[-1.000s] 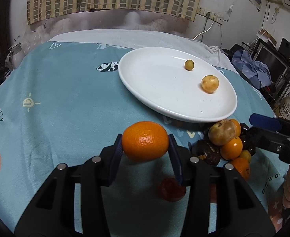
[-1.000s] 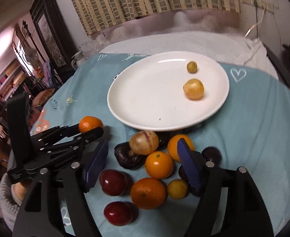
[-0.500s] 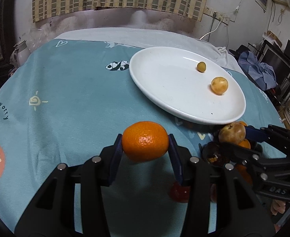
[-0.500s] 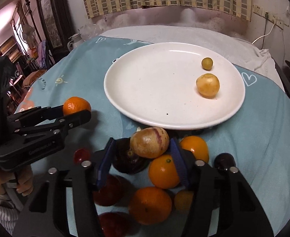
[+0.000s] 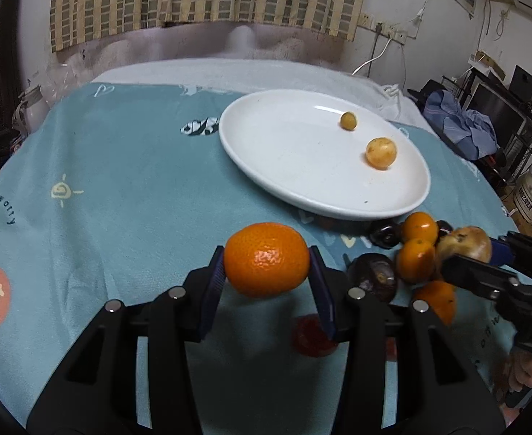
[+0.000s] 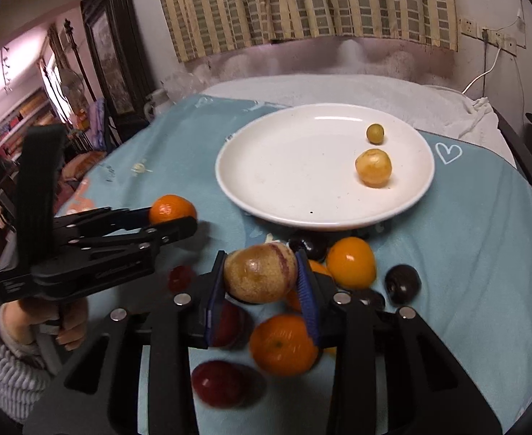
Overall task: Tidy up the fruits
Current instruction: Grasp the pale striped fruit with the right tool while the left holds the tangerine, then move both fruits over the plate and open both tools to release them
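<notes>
My left gripper is shut on an orange mandarin and holds it above the teal cloth, short of the white plate. It also shows in the right wrist view. My right gripper is shut on a tan fruit with purple streaks, lifted over the fruit pile. That fruit also shows in the left wrist view. The plate holds a yellow round fruit and a small yellow-green one.
On the cloth below the plate lie several mandarins, dark purple fruits and red fruits. A teal tablecloth covers the table. A cabinet and shelves stand to the left; clutter stands to the right.
My right gripper has closed on the tan streaked fruit and lifted it off the pile. My left gripper still holds the mandarin and has edged toward the plate.
</notes>
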`<state>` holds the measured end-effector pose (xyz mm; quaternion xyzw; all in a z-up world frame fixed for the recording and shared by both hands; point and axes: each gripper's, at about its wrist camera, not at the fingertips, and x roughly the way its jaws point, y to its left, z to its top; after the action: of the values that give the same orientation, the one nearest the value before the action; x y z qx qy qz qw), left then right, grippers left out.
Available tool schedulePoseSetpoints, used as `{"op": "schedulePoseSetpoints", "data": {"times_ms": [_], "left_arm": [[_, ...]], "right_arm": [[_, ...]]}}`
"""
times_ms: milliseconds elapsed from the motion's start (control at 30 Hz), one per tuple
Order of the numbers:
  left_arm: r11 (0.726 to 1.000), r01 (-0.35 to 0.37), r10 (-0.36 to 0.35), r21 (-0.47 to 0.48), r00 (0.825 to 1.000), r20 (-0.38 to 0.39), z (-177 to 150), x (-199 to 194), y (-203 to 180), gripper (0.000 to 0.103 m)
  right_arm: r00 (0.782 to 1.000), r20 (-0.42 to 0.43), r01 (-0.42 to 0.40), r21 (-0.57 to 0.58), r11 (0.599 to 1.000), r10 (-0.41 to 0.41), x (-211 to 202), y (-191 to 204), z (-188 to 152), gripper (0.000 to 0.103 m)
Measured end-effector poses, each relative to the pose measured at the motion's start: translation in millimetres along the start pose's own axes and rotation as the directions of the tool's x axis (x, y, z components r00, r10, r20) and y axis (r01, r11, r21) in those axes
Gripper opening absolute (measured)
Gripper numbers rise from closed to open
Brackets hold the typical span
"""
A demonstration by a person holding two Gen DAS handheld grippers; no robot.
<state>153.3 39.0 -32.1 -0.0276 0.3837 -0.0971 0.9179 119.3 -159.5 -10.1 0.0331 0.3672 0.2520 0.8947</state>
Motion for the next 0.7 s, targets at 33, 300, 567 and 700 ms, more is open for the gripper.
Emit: {"op": "schedulePoseSetpoints", "data": {"times_ms": [33,300,567,700], "left_arm": [[1.0,0.006,-0.006,0.001,1.0,0.011,-0.9,-5.0,-2.0,0.046],[0.998,0.019,-0.022,0.057,0.998,0.064,17.5,-29.1,-27.6,0.046],[0.999,-0.013,0.01,0.043,0.998,0.06,68.0,5.5,-40.1,0.046],[1.0,-0.016,0.015,0.009,1.0,0.021,78.0,33.6,-29.6,0.046]], "right_arm": [[1.0,0.027,-0.008,0.014,1.0,0.008,-12.3,-2.6,-1.7,0.037],[0.989,0.147,-0.022,0.077,0.997,0.01,-64.1,-28.0,24.3,0.037],[0.992,0.128,-0.041,0.127,0.991,0.025,-24.6,-46.6,78.0,0.038],[0.998,0.052,-0.043,0.137,0.99,0.036,22.9,-51.2,82.8,0.038]]}}
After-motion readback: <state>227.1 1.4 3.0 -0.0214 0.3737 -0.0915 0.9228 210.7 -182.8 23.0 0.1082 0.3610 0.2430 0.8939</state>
